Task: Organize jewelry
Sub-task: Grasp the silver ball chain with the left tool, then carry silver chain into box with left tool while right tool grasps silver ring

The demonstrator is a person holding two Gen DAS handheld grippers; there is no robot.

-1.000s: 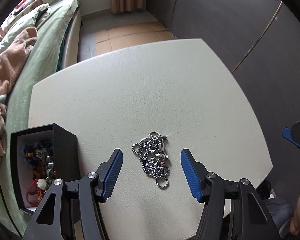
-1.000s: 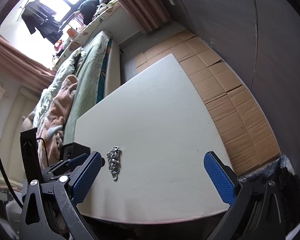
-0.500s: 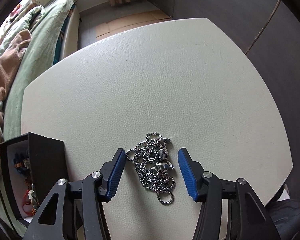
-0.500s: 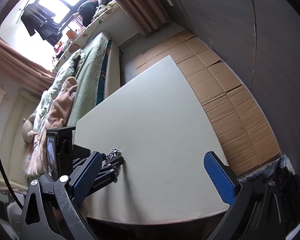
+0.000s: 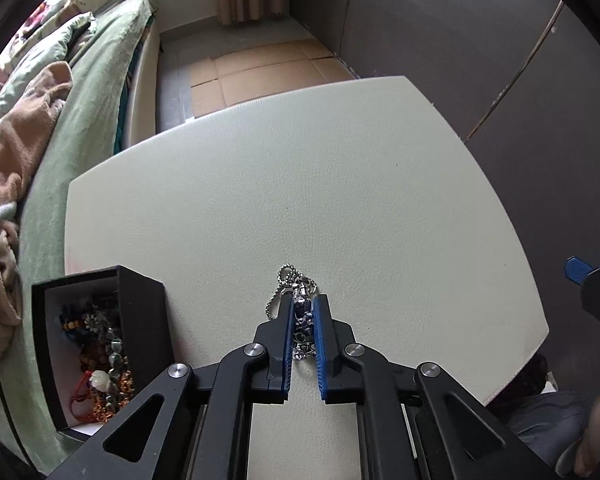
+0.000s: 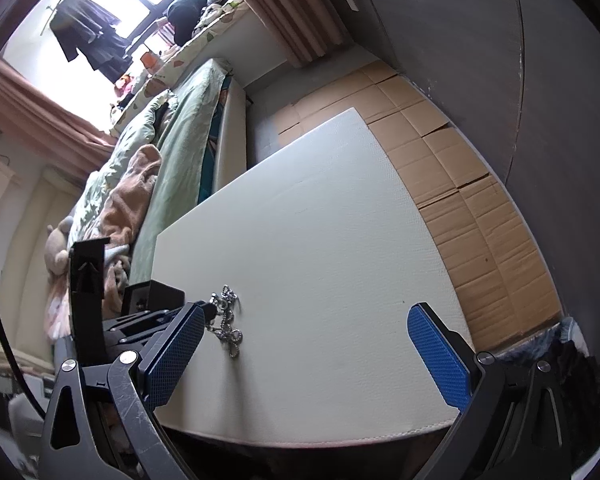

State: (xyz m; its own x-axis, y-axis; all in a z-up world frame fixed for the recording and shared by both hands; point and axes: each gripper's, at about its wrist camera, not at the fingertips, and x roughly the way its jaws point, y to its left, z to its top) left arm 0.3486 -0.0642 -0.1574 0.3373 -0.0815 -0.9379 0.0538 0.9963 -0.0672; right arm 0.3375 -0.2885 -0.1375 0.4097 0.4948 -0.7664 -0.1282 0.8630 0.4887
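Flanking pinched chain (image 5: 296,292): black box (image 5: 100,344) (bead-filled), leftward.

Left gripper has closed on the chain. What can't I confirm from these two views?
- Silver chain, left wrist view: the middle is hidden between the left gripper fingers.
- Black box: near corner hidden by the gripper body.
- Right wrist view: the right gripper finger hides the grip.

Black linkage arms with silver screws are seen on both grippers (image 5: 303,310) (image 6: 300,354); blue textured pads (image 6: 436,360) are fitted inside.
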